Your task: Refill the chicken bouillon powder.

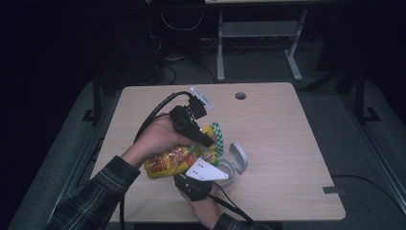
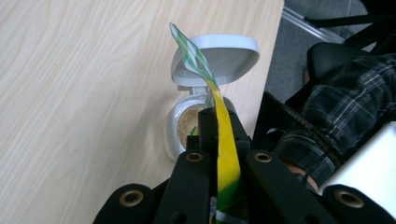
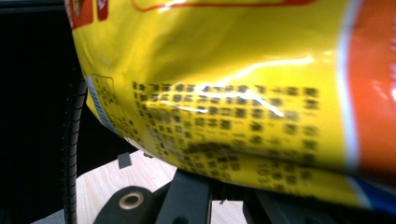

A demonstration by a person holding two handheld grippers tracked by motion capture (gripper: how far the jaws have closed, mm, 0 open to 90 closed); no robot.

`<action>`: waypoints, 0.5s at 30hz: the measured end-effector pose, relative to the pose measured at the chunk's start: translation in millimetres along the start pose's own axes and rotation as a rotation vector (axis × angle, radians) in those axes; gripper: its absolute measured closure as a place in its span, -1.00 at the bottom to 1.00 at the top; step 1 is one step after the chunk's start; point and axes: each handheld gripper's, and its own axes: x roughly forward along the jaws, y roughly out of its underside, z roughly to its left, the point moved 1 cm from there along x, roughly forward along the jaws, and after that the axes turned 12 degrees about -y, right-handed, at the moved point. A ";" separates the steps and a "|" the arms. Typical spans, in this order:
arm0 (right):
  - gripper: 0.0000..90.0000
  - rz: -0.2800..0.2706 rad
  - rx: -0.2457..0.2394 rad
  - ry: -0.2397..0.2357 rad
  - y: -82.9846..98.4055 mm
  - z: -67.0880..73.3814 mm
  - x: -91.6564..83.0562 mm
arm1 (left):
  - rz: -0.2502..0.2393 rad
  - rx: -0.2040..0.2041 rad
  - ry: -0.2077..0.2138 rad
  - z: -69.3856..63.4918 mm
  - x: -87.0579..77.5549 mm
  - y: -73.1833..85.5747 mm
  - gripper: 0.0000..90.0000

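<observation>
The left gripper (image 2: 217, 140) clamps the thin green-checked top edge of a glossy yellow bag (image 1: 174, 160), held tilted above a round white tub (image 2: 187, 128) with its hinged lid (image 2: 224, 58) open and tan powder inside. The right gripper (image 1: 194, 184) is clenched under the bag's crinkled side. The wooden table (image 1: 277, 129) lies bare to its right edge.

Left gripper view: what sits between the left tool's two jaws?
The yellow snack bag's flat top edge runs up between the jaws, clamped there, with its green checked tip over the open white container of pale grains.
</observation>
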 end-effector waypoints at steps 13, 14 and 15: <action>0.99 0.044 -0.001 0.042 -3.4 1.9 -1.0 | -0.185 -0.021 0.040 4.4 -34.6 35.2 1.00; 0.99 0.050 -0.011 0.050 -4.4 2.4 -1.4 | -0.205 -0.023 0.041 4.9 -37.5 38.8 1.00; 0.99 0.052 -0.023 0.054 -5.2 2.7 -1.8 | -0.223 -0.023 0.043 5.5 -40.8 42.4 1.00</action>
